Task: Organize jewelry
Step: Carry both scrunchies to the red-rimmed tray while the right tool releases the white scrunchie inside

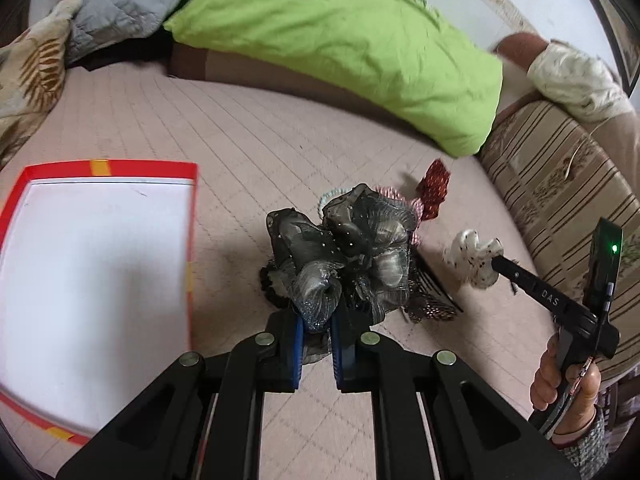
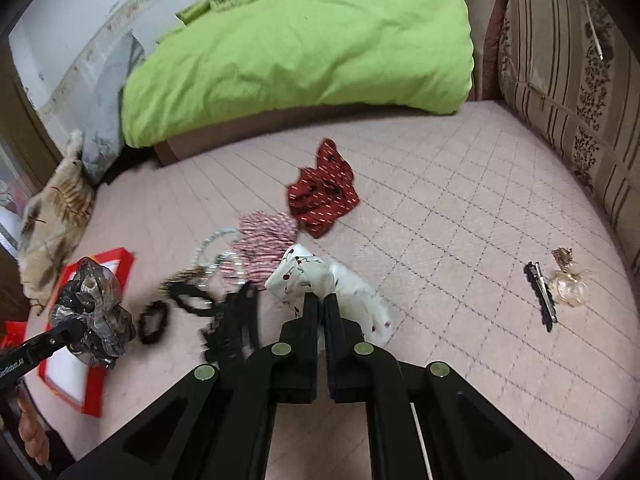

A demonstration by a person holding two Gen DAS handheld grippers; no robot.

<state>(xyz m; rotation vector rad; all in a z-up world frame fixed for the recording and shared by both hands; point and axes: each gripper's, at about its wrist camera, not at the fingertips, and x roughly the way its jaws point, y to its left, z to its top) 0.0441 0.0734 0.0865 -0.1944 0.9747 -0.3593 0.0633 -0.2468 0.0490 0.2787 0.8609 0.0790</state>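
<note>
Gripping: left gripper (image 1: 316, 330) grey organza scrunchie (image 1: 352, 256), "DAS"-marked right gripper (image 2: 323, 300) cherry-print scrunchie (image 2: 316, 276).

Quilted mattress (image 2: 460, 208) under scrunchies (image 2: 324, 192), box (image 1: 100, 280).

Open quilted mattress (image 2: 460, 208) lay right of the red scrunchie (image 2: 323, 190), interrupted only by a black hair clip (image 2: 541, 297) just beside a gold trinket (image 2: 568, 285) near the striped cushion (image 2: 568, 80). Left of centre, a tangle of black hair ties (image 2: 208, 308) and a striped scrunchie (image 2: 264, 242) crowded the route toward the red-rimmed tray (image 1: 108, 169). The green pillow (image 2: 304, 40) walled off the far side.
</note>
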